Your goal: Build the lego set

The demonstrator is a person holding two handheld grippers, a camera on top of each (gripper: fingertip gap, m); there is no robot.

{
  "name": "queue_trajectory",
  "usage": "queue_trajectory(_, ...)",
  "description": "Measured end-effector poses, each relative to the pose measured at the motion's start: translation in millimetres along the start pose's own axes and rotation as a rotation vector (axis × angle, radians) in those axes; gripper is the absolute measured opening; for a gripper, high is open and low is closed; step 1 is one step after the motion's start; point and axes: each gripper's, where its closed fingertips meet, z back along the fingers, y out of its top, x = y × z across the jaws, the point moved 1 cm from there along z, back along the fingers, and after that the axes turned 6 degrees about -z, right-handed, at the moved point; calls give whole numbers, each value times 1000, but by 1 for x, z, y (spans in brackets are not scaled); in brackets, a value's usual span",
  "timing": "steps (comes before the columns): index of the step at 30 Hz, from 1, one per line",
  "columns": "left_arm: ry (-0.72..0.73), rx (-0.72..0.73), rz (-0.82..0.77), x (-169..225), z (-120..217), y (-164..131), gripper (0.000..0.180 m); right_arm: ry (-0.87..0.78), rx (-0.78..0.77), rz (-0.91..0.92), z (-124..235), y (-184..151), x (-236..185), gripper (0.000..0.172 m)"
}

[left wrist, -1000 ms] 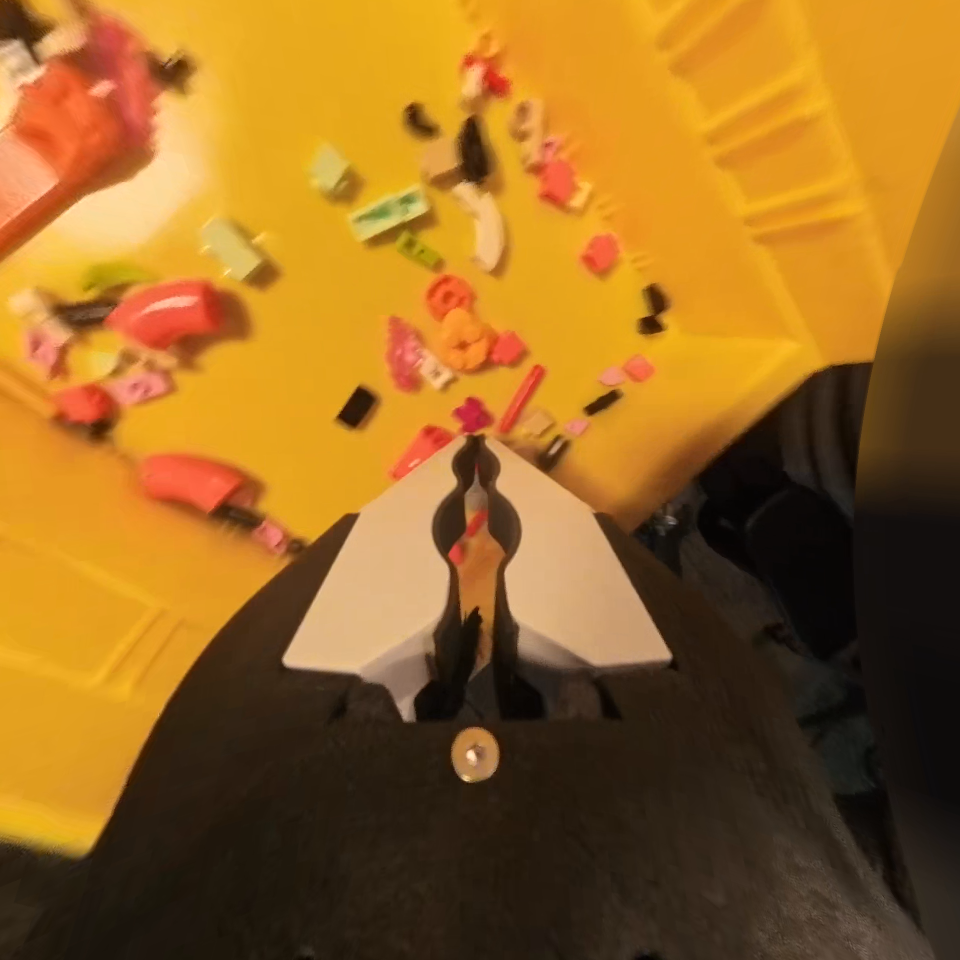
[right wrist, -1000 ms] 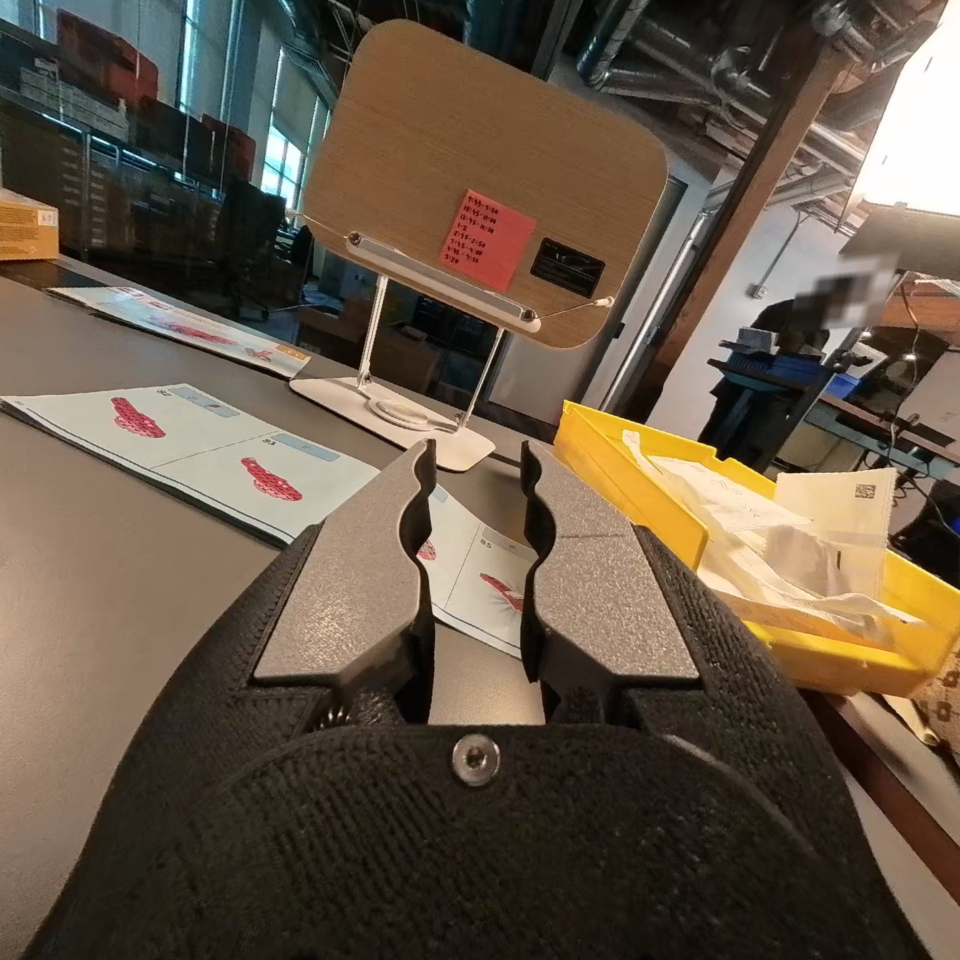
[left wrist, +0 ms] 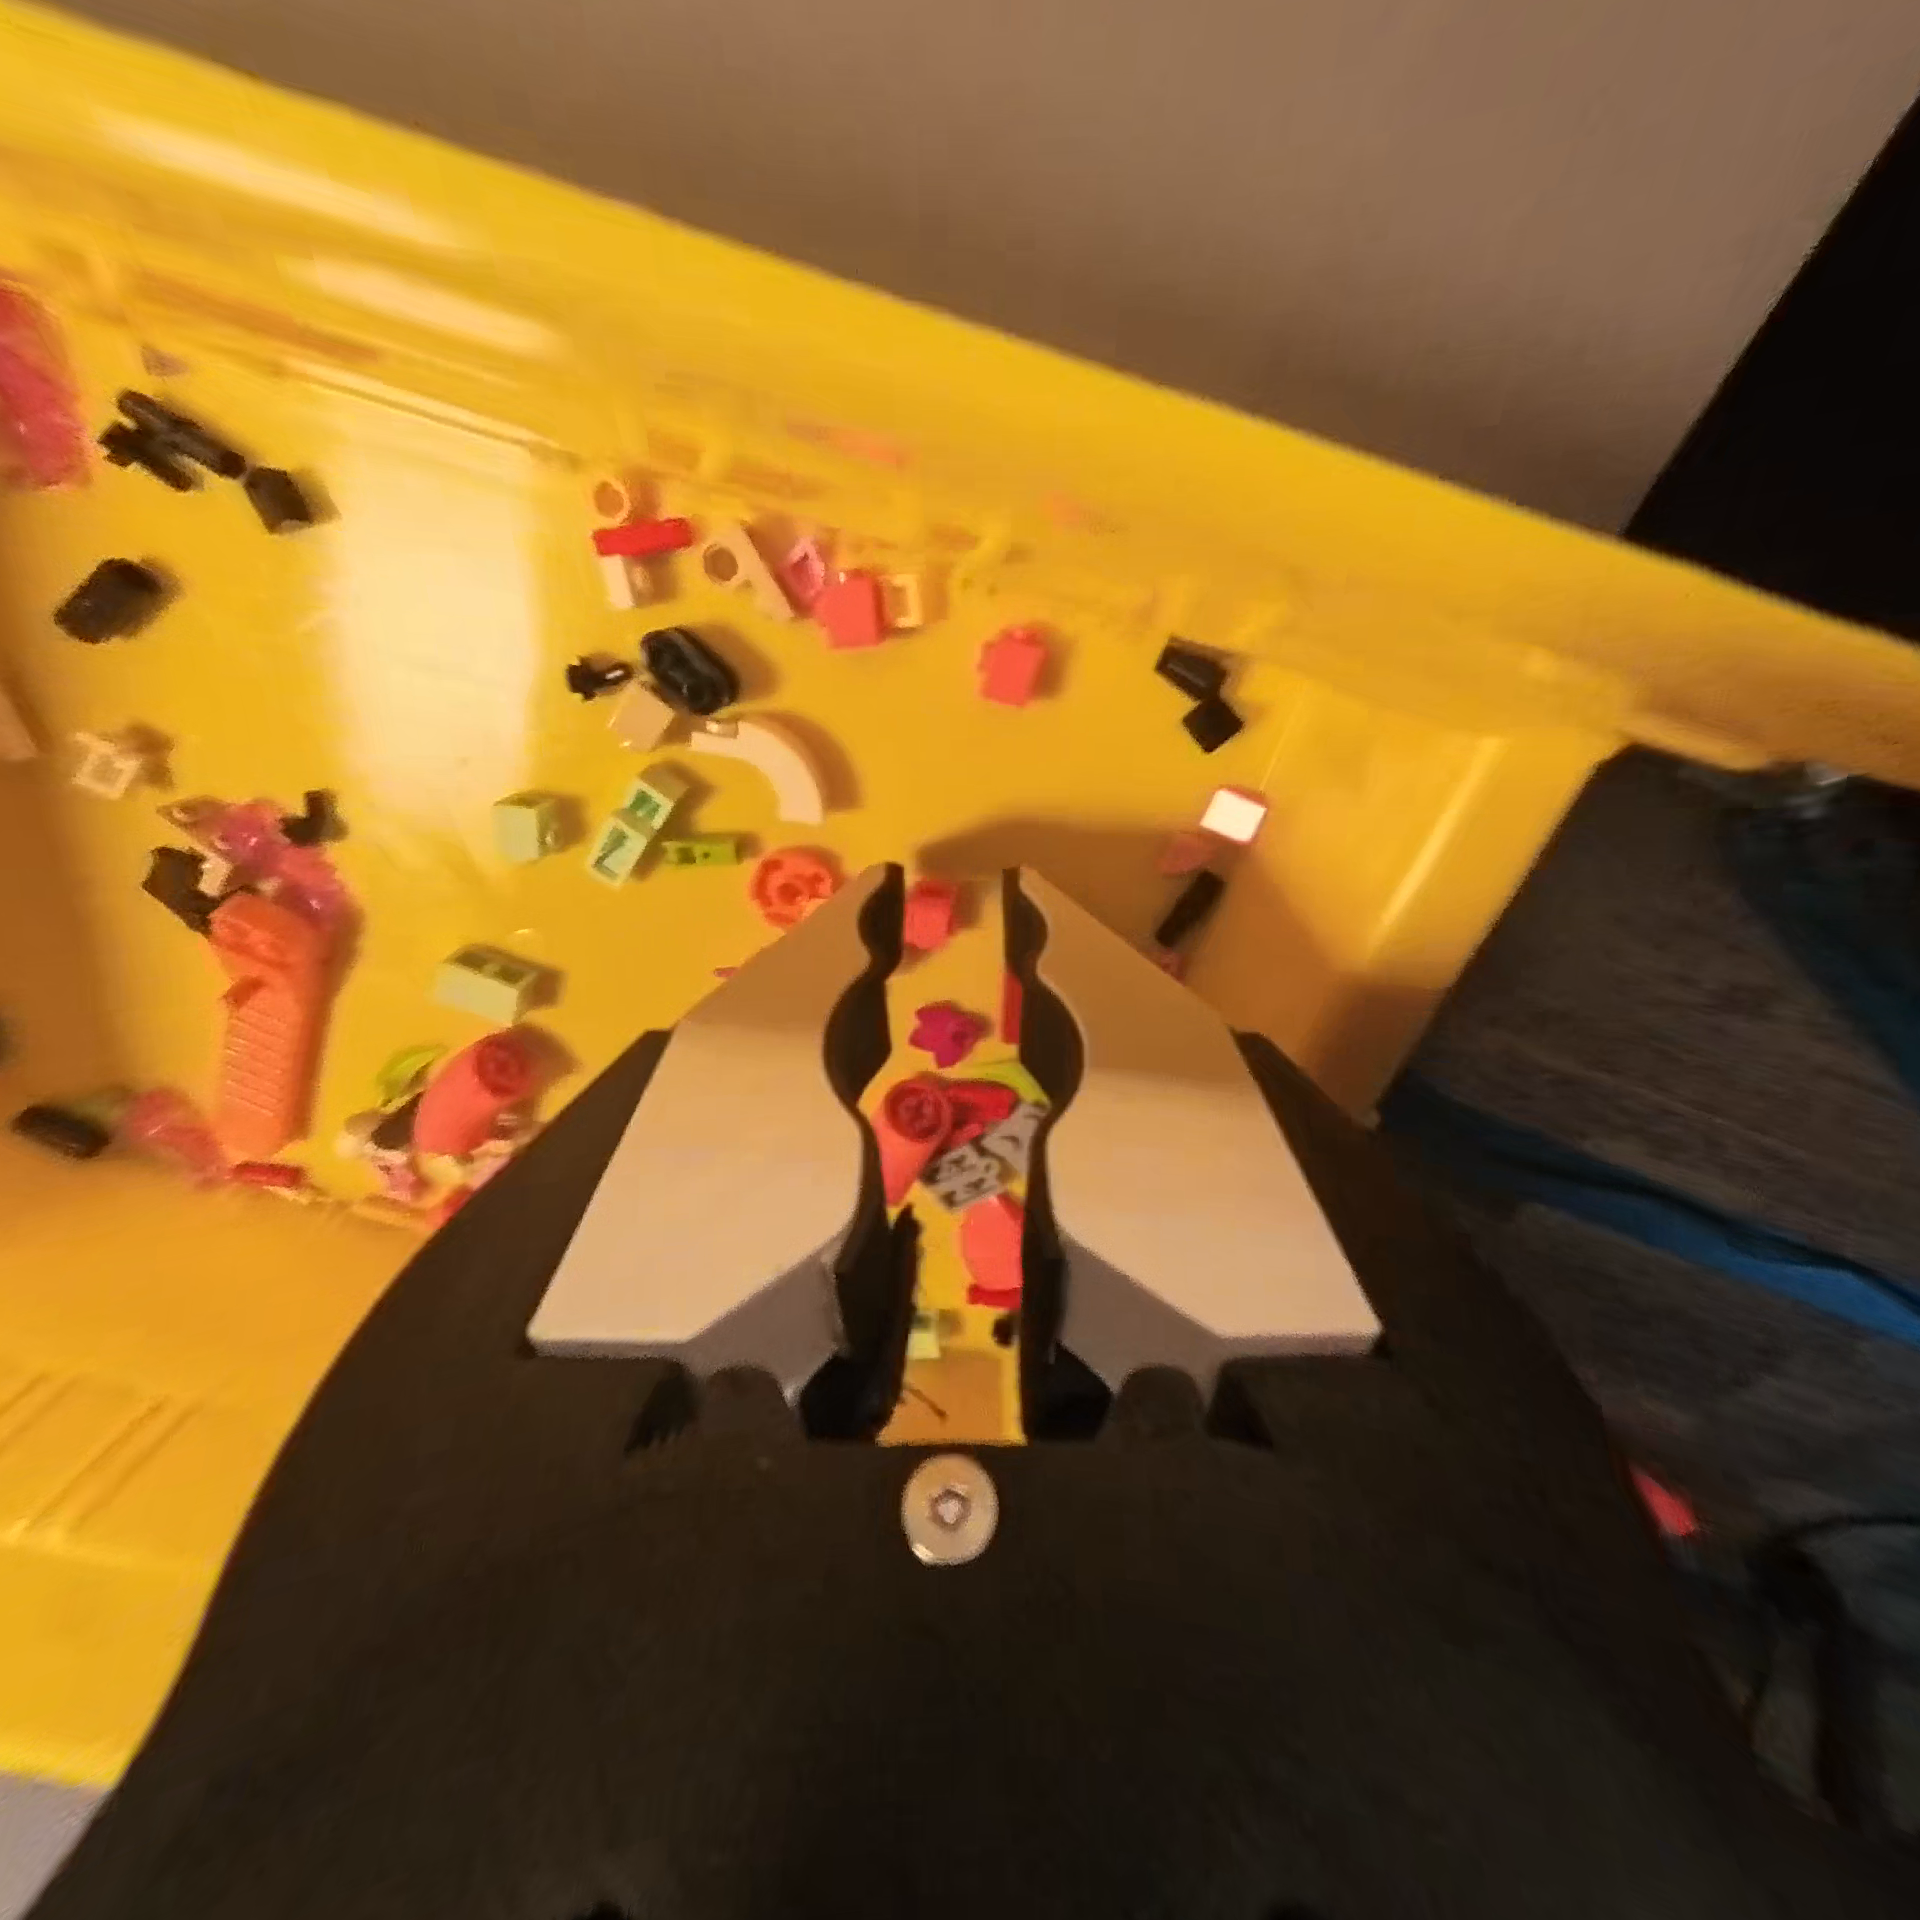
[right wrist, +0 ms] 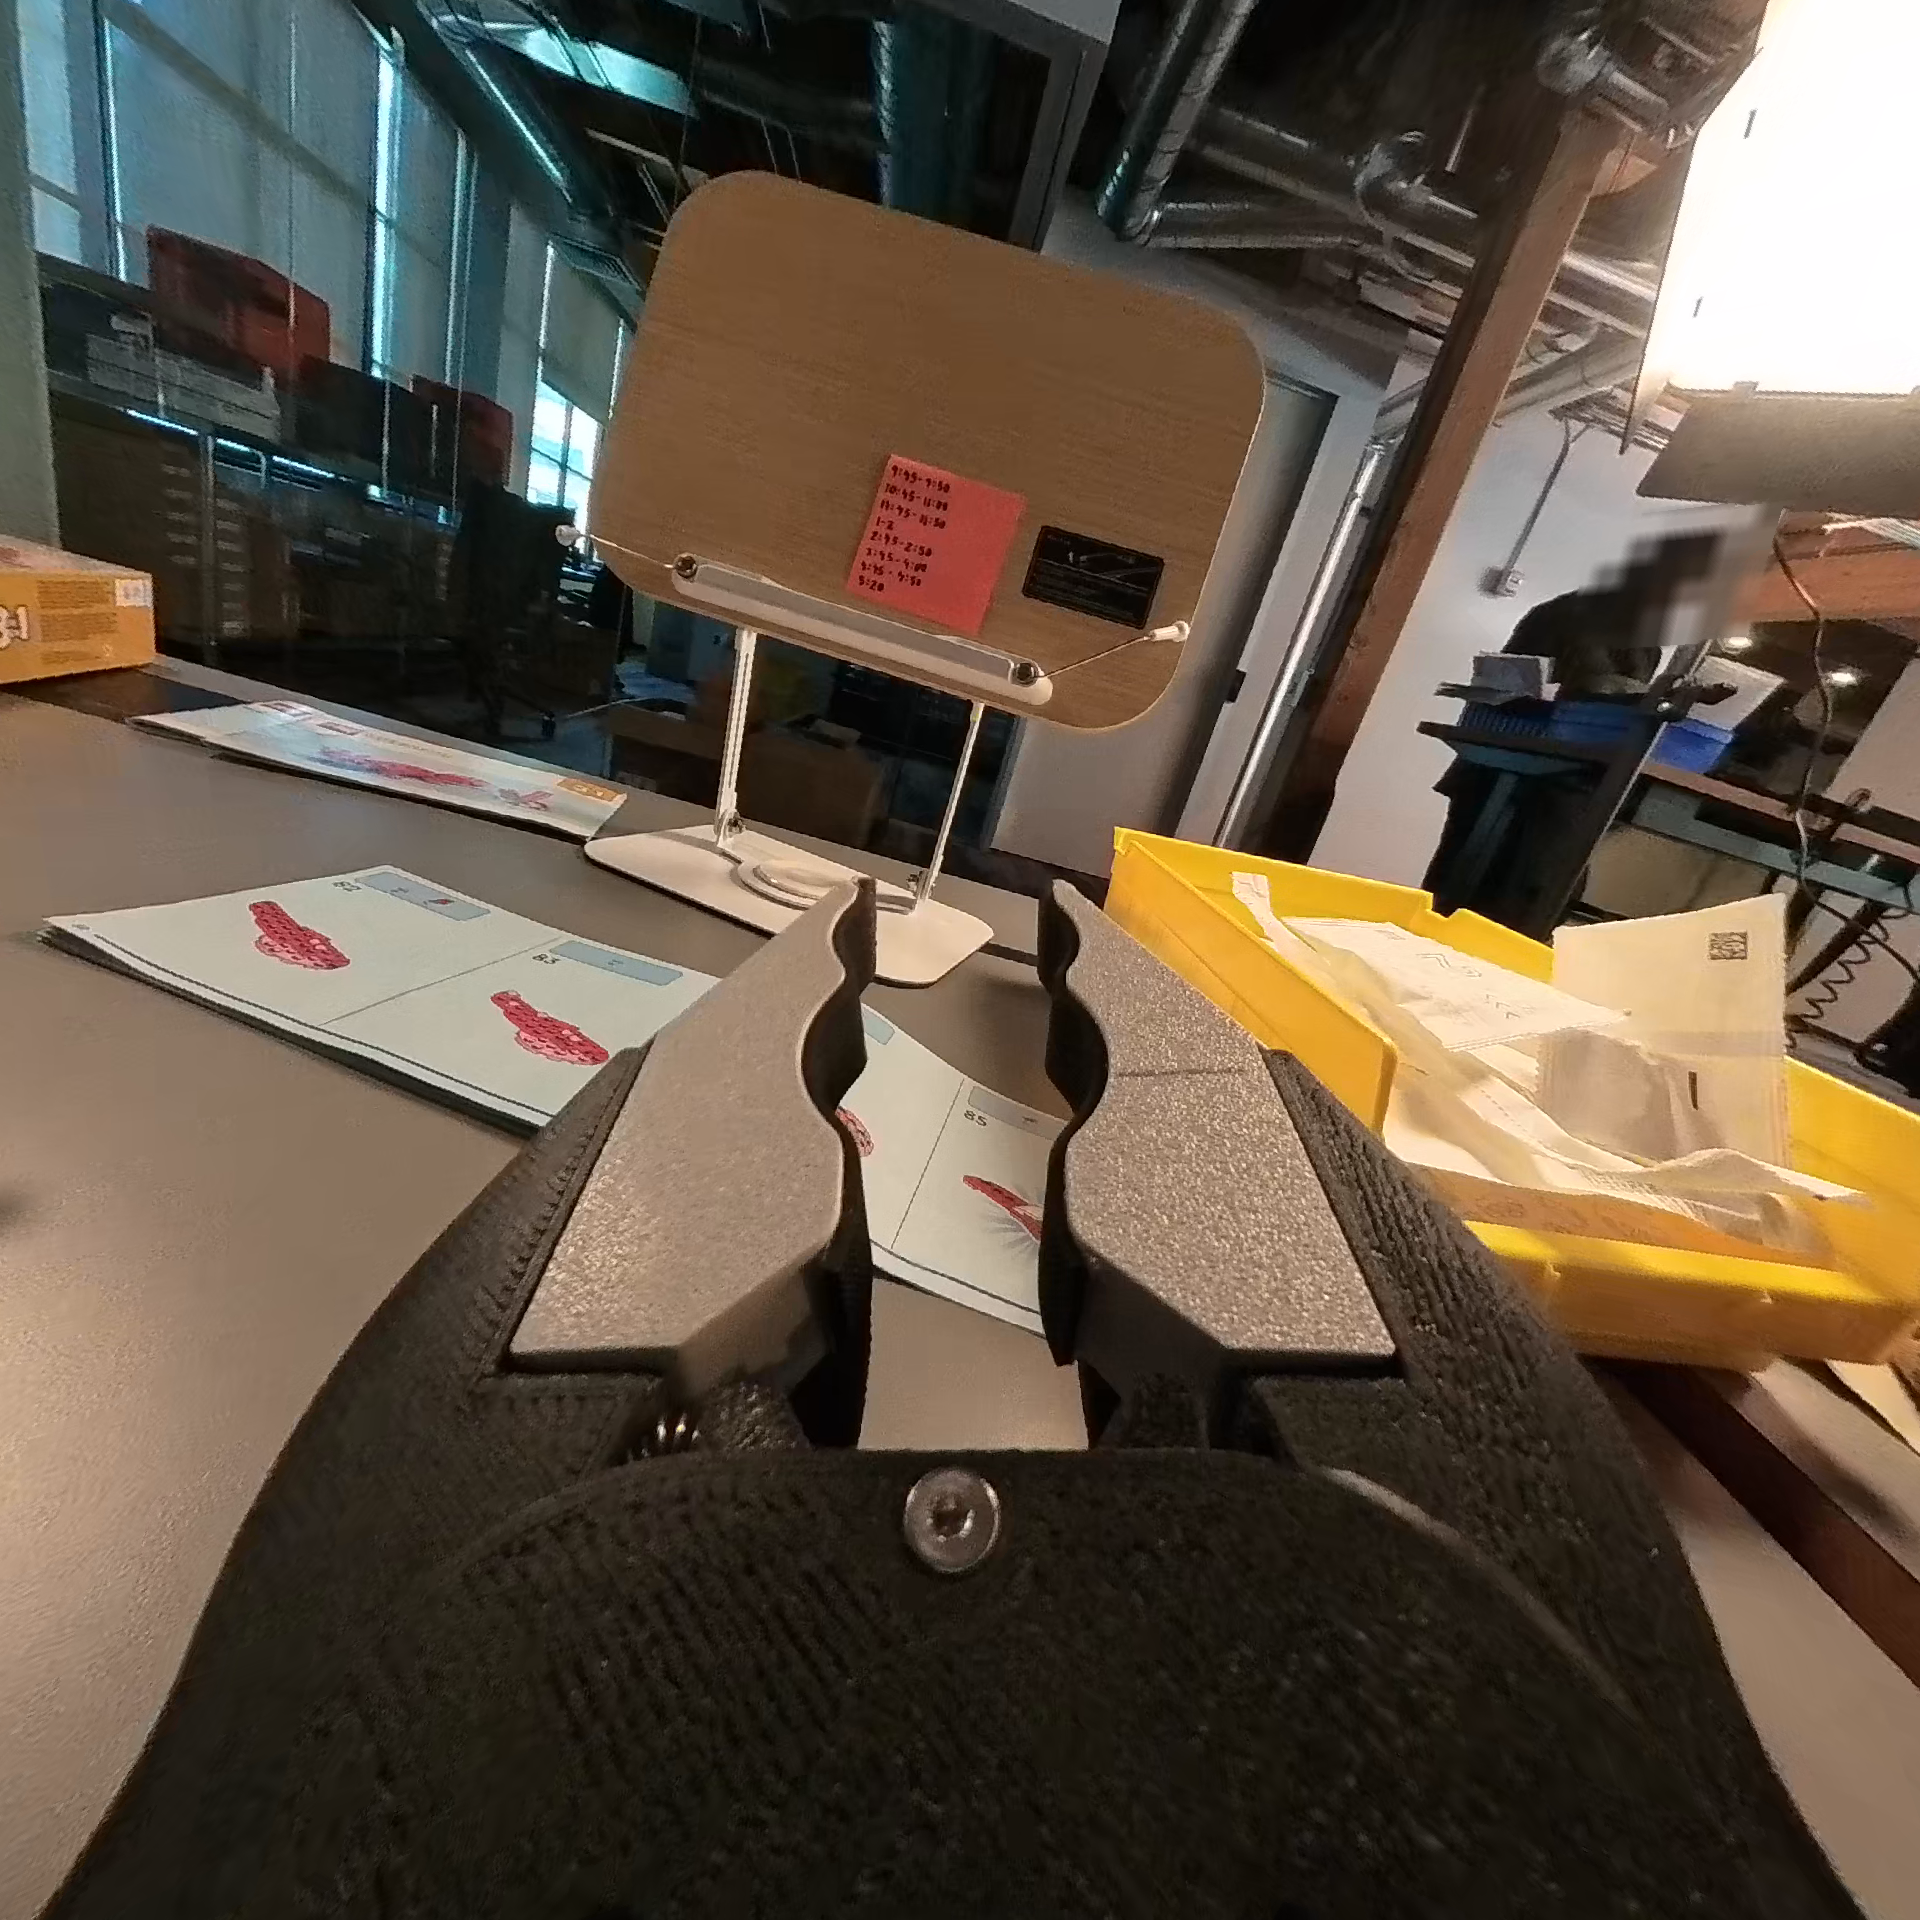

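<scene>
My left gripper point(left wrist: 951, 883) hangs open over a yellow tray point(left wrist: 1351, 582) strewn with several small toy bricks. A coral brick point(left wrist: 928, 916) lies on the tray floor between the fingertips, close to the left one, and the pads do not press on it. A magenta flower piece point(left wrist: 943, 1029) and a red round piece point(left wrist: 920, 1112) show through the gap farther back. My right gripper point(right wrist: 956, 899) is open and empty, low over a dark table point(right wrist: 208, 1195), pointing at an open instruction booklet point(right wrist: 416, 987).
A wooden book stand point(right wrist: 914, 447) on a white base stands behind the booklet. A second yellow tray point(right wrist: 1247, 966) with paper bags sits at the right. A second booklet point(right wrist: 395, 764) and a yellow box point(right wrist: 73, 613) lie at the far left. A person stands far right. Between my left fingertips and the red round piece point(left wrist: 920, 1112) there is roughly 5 cm.
My left gripper's fingers, closed tip to tip before, have parted, and it has swung across the tray toward its wall. The right gripper has barely moved.
</scene>
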Motion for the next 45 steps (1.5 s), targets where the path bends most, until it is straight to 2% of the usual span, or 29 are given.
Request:
queue_trajectory(3, -164, 95, 39, 18, 8, 6, 7, 2, 1, -13, 0, 0, 1, 28)
queue_trajectory(5, -225, 116, 25, 25, 9, 8, 8, 3, 2, -19, 0, 0, 1, 28)
queue_trajectory(6, -233, 102, 12, 25, 8, 8, 13, 3, 3, -21, 0, 0, 1, 28)
queue_trajectory(8, -199, 51, -20, 22, 1, 6, 36, -3, 6, -21, 0, 1, 2, 28)
queue_trajectory(12, -140, 5, -80, 15, 0, 9, 58, -23, 14, -19, 1, 2, 5, 30)
queue_trajectory(16, -132, -41, -48, 7, -4, 6, 80, -29, 19, -28, 2, 3, 7, 30)
queue_trajectory(20, -29, -109, -28, -9, -11, 3, 114, -33, 23, -36, 2, 3, 9, 30)
queue_trajectory(24, 30, -128, -9, -20, -10, -1, 132, -32, 25, -39, 3, 4, 9, 30)
queue_trajectory(26, 69, -116, 2, -26, -8, -3, 131, -32, 27, -41, 3, 4, 9, 30)
queue_trajectory(28, 111, -75, 22, -33, -2, -5, 115, -31, 28, -43, 3, 4, 9, 29)
queue_trajectory(31, 27, 71, 25, -18, 7, 2, 59, -32, 33, -48, 3, 5, 10, 29)
queue_trajectory(33, -20, 158, 26, -8, 13, 8, 37, -33, 36, -51, 3, 5, 10, 29)
queue_trajectory(34, -26, 182, 23, -6, 15, 10, 32, -32, 36, -52, 3, 5, 10, 29)
queue_trajectory(40, -31, 147, 8, -1, 5, 3, 29, -24, 34, -53, 3, 5, 9, 29)
queue_trajectory(45, -1, 67, 10, -7, -3, -7, 19, -25, 37, -61, 4, 5, 10, 28)
